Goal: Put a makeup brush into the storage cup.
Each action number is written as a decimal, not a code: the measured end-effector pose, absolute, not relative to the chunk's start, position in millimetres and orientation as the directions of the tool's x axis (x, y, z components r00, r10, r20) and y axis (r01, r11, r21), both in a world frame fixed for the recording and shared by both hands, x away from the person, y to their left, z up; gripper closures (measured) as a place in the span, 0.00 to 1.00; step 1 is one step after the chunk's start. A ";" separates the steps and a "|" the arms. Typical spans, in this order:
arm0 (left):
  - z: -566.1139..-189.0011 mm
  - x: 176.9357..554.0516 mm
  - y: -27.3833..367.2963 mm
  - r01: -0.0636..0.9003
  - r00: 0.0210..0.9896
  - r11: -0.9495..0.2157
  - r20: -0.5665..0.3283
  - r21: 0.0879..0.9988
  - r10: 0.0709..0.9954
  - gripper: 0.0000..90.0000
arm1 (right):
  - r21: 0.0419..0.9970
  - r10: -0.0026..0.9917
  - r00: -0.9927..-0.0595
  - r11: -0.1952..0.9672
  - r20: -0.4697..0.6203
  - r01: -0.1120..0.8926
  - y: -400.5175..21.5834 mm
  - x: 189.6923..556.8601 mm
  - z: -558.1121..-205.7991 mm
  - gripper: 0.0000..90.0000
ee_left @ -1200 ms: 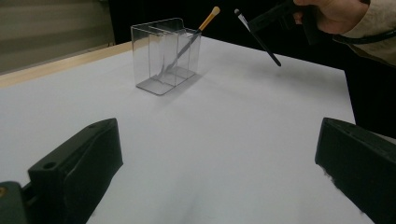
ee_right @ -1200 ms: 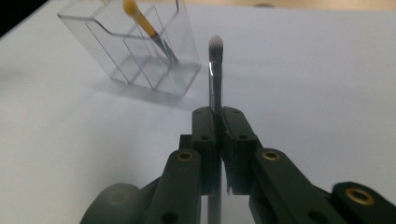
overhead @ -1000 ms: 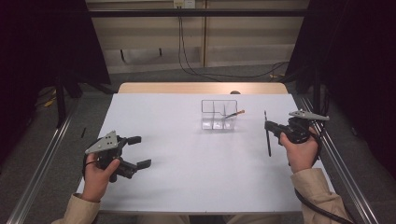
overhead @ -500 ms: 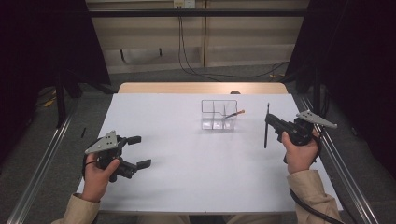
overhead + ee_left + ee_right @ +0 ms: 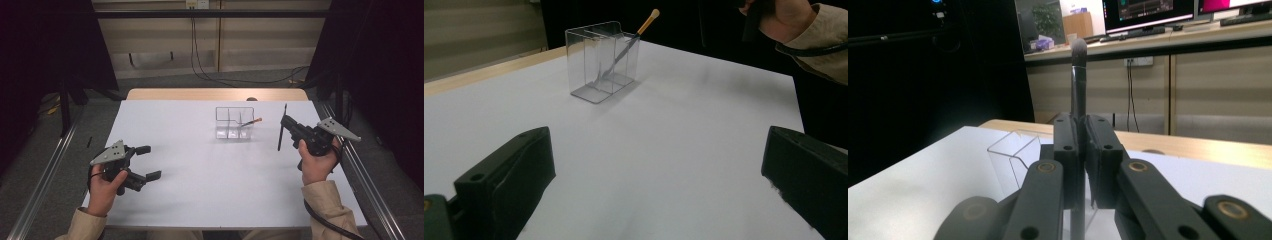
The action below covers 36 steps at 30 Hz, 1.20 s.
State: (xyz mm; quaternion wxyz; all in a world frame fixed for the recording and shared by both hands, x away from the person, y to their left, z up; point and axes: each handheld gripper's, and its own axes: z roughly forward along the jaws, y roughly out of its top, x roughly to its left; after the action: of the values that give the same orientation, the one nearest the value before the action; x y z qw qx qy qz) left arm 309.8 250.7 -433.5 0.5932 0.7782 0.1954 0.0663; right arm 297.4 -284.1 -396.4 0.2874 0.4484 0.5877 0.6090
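Observation:
A clear plastic holder (image 5: pixel 234 123) with several compartments stands mid-table, and a thin brush (image 5: pixel 250 122) with a light wooden end leans in it. My right gripper (image 5: pixel 285 122) is to its right, above the table, shut on a dark brush (image 5: pixel 282 129) that stands nearly upright. In the right gripper view the dark brush (image 5: pixel 1078 75) rises bristles up from my right gripper (image 5: pixel 1081 140), with the holder (image 5: pixel 1013 145) behind. My left gripper (image 5: pixel 149 162) rests low at the front left, open, nothing between its jaws. The left gripper view looks past my left gripper (image 5: pixel 659 175) to the holder (image 5: pixel 599 60).
The white table (image 5: pixel 200 190) has a wooden strip (image 5: pixel 215 94) along its far edge and metal rails down both sides. Cables hang behind it. A person's right hand (image 5: pixel 784 17) shows beyond the holder in the left gripper view.
My right gripper has lifted the dark brush slightly and tipped it a little. The left gripper has stayed where it was.

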 end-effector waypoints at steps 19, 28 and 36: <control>-434.6 310.0 251.9 0.232 0.912 -0.214 -0.137 0.949 0.386 0.01 | 0.980 0.877 -0.453 -0.090 0.162 0.177 -271.0 313.9 -387.1 0.94; -435.3 310.1 251.4 0.236 0.912 -0.214 -0.141 0.948 0.384 0.01 | 0.981 0.872 -0.466 -0.080 0.154 0.175 -265.6 320.8 -381.3 0.94; -435.9 310.4 252.0 0.235 0.913 -0.215 -0.139 0.948 0.383 0.01 | 0.982 0.871 -0.471 -0.066 0.142 0.176 -260.1 328.3 -377.7 0.94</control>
State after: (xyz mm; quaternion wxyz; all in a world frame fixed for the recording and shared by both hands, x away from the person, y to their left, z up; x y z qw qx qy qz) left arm 310.4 252.0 -435.9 0.5939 0.7770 0.1990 0.0623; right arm 328.3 -260.1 -377.7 0.2921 0.4233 0.6180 0.5946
